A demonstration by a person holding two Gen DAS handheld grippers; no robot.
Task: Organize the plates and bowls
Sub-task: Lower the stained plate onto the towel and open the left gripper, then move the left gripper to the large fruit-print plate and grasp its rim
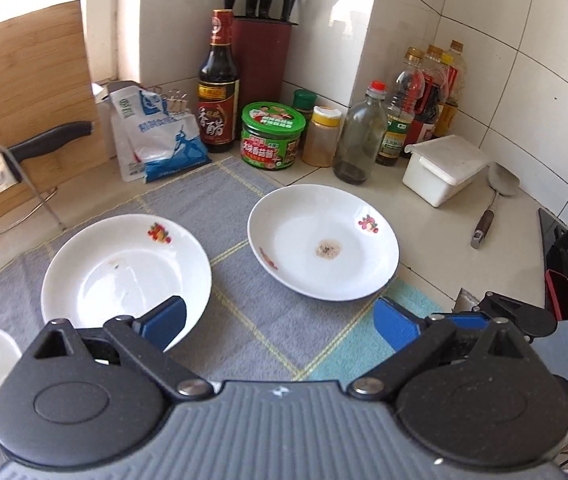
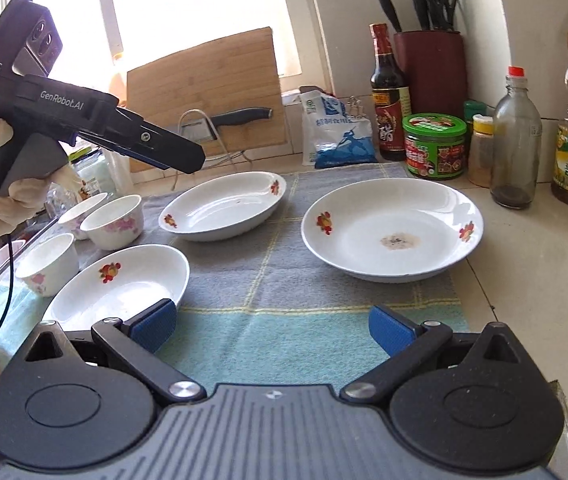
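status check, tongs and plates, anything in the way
Left tongs open, empty. Right tongs open, empty. Three plates apart on the cloth, unstacked; small bowls at its left edge. Nothing in the way.

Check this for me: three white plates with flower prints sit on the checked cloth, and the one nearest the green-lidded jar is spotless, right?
Not spotless: in both wrist views, the white flower-print plate nearest the green-lidded jar has a brownish speckled stain at its centre. The rest holds: three plates on the checked cloth.
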